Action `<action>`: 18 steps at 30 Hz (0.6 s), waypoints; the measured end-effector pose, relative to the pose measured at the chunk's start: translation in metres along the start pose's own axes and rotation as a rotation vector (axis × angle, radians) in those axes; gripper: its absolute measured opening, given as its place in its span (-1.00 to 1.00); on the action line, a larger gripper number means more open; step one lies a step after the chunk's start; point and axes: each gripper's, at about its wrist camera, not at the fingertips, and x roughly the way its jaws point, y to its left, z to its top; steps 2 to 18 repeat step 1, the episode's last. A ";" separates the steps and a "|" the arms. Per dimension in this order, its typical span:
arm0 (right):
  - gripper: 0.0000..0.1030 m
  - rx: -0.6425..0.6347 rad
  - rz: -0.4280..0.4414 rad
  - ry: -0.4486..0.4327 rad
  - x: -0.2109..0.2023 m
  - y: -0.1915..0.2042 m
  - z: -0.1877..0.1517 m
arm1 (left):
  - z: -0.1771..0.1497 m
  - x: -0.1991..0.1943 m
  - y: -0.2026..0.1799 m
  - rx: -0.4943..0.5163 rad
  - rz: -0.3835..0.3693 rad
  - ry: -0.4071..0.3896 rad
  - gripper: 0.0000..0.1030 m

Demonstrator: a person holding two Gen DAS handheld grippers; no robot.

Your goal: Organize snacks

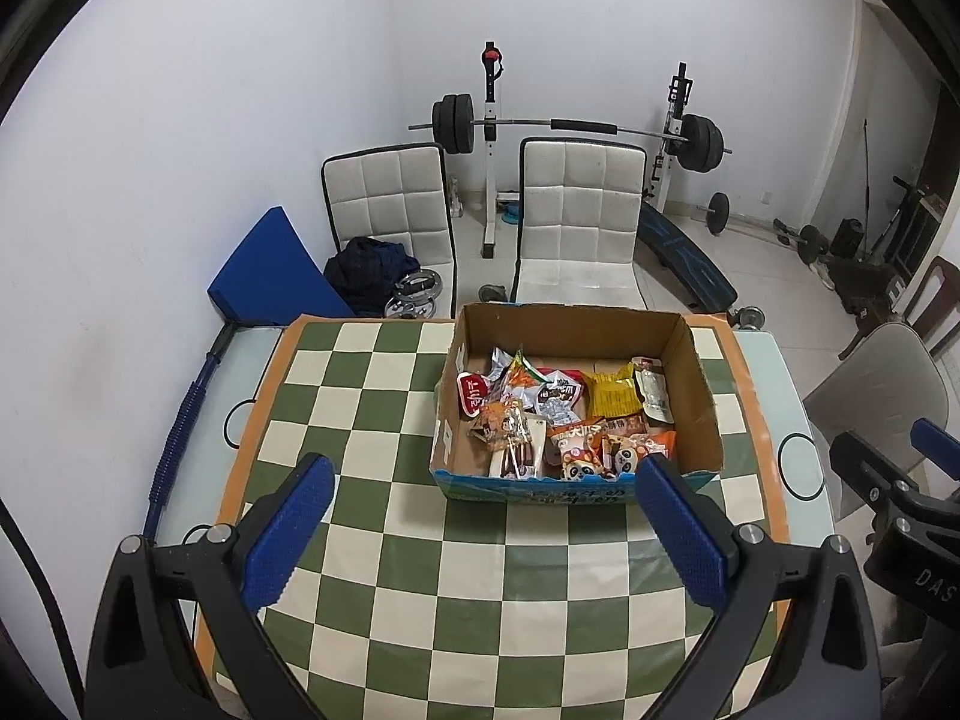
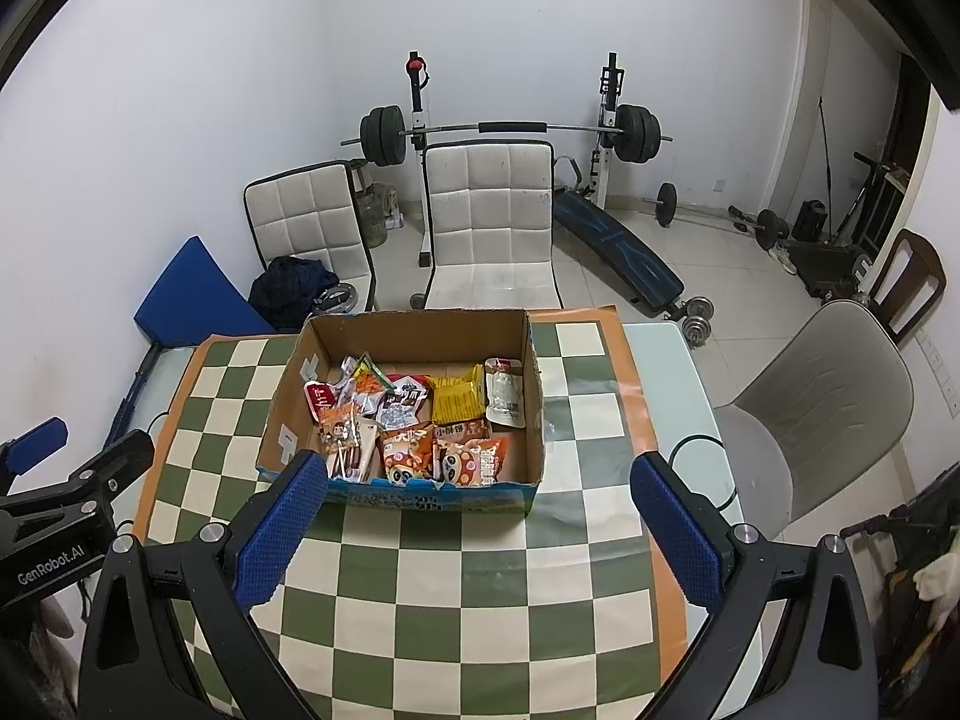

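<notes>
Two grippers, both mine, held above the near edge of the checkered table cover (image 1: 480, 570). Left gripper (image 1: 483, 531): fingers spread wide, nothing between them. Right gripper (image 2: 474, 531): likewise wide apart and bare, level with its partner, both aimed forward and slightly down.

One cardboard box (image 2: 414, 330), mid-table, open-topped. Contents: snack packets (image 2: 420, 420), all inside, loosely side by side; yellow pack (image 2: 459, 399) toward the back, panda-printed bags (image 1: 591, 462) at the front wall. No packet lies on the cover.

Stage: fits either snacks gathered in, or sorting pending; I cannot judge which.

Beyond: two white chairs (image 1: 576, 210).
</notes>
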 end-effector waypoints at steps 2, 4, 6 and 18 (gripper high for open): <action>1.00 0.001 0.001 -0.001 -0.001 0.000 0.000 | 0.000 -0.001 0.000 0.000 -0.001 -0.001 1.00; 1.00 0.001 0.001 -0.001 -0.001 0.000 0.000 | 0.000 -0.001 0.000 0.000 -0.001 -0.001 1.00; 1.00 0.001 0.001 -0.001 -0.001 0.000 0.000 | 0.000 -0.001 0.000 0.000 -0.001 -0.001 1.00; 1.00 0.001 0.001 -0.001 -0.001 0.000 0.000 | 0.000 -0.001 0.000 0.000 -0.001 -0.001 1.00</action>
